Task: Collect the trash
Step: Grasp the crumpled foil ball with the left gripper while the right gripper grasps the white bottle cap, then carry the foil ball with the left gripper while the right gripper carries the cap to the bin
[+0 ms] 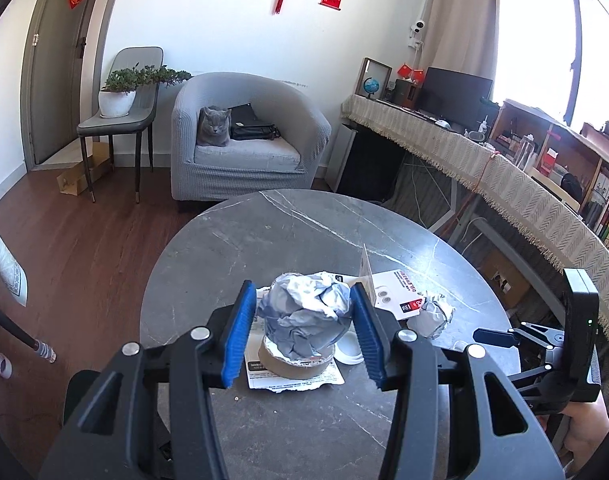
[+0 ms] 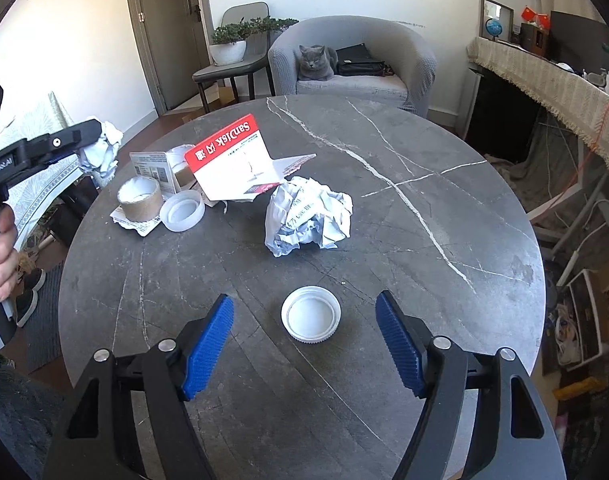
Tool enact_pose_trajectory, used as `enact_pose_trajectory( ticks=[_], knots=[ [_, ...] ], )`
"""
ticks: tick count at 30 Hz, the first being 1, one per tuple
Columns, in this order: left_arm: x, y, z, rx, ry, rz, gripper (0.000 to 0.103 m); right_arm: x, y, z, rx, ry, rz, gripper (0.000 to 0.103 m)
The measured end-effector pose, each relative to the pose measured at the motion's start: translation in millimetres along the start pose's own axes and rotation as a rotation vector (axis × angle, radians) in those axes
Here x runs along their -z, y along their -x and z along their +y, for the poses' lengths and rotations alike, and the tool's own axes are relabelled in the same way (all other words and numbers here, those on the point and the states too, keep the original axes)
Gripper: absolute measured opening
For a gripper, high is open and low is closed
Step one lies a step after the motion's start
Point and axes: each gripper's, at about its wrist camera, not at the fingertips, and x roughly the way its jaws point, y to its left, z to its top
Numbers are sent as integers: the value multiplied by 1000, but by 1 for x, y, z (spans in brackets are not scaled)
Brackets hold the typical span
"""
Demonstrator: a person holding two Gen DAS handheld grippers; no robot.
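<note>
My left gripper (image 1: 302, 286) is shut on a crumpled white paper ball (image 1: 304, 316), held above a cardboard tape core (image 1: 296, 366). From the right wrist view the left gripper (image 2: 90, 140) hangs by the table's left edge with that ball (image 2: 102, 152). My right gripper (image 2: 304, 300) stands open over a white screw cap (image 2: 310, 316) lying on the table; the pads are clear of it on both sides. A second crumpled paper ball (image 2: 308, 216) lies beyond the cap. A red and white card package (image 2: 232, 156) stands folded behind it.
The round dark marble table (image 2: 404, 240) also holds a translucent lid (image 2: 182, 211) and torn paper under the tape core (image 2: 139, 199). A grey armchair (image 2: 356, 60) with a cat (image 2: 314, 64) stands behind. A cloth-covered desk (image 1: 484, 168) runs along the right.
</note>
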Motion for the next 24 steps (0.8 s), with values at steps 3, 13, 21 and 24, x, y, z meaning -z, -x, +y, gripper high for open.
enact_pose_trajectory(
  ticks=[3,13,21,24],
  knots=[
    [-1,6,4,-7,2,-7,51,0,-3,0,14,3,10,57],
    [-1,21,36,-32,50,-24,51,-7,-6,11,48,6,18,30],
    [2,24,71,-73,99,-14,51,-29,-2,42,-61,9,-23,30],
    [4,29,82,-102,87,-18,51,-35,-2,57,-85,26,-28,30]
  ],
)
